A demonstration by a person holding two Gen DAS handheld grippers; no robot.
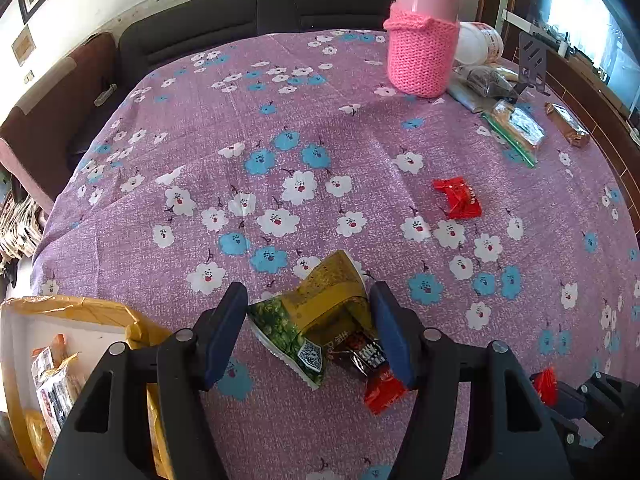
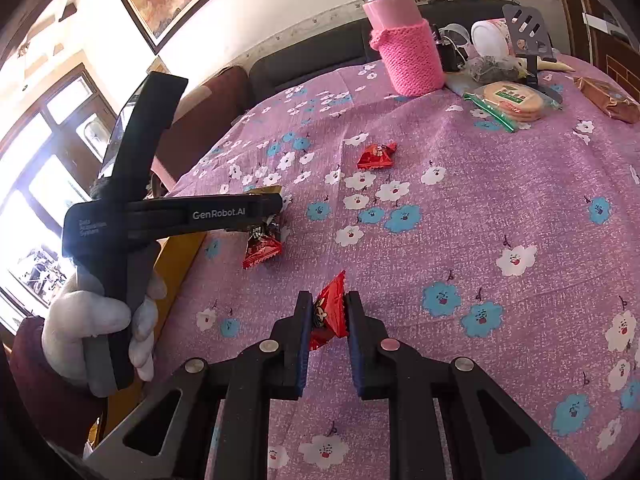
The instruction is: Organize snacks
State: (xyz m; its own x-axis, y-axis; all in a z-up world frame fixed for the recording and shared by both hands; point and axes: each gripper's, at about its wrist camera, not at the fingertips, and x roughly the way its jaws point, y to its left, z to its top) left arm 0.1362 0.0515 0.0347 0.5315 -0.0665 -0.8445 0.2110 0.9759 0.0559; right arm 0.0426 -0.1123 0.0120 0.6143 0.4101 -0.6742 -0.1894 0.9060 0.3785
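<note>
Snack packets (image 1: 52,384) inside cardboard box (image 1: 92,308)

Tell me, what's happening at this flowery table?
A person is sorting snacks with two hand-held tools. The right tool pinches a small red wrapped candy. The left tool straddles a crumpled green-and-gold snack packet, jaws open. A yellow cardboard box beside it already holds packets.

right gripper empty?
No: the right gripper is shut on a red candy packet, pinched between its two pads above the tablecloth.
</note>
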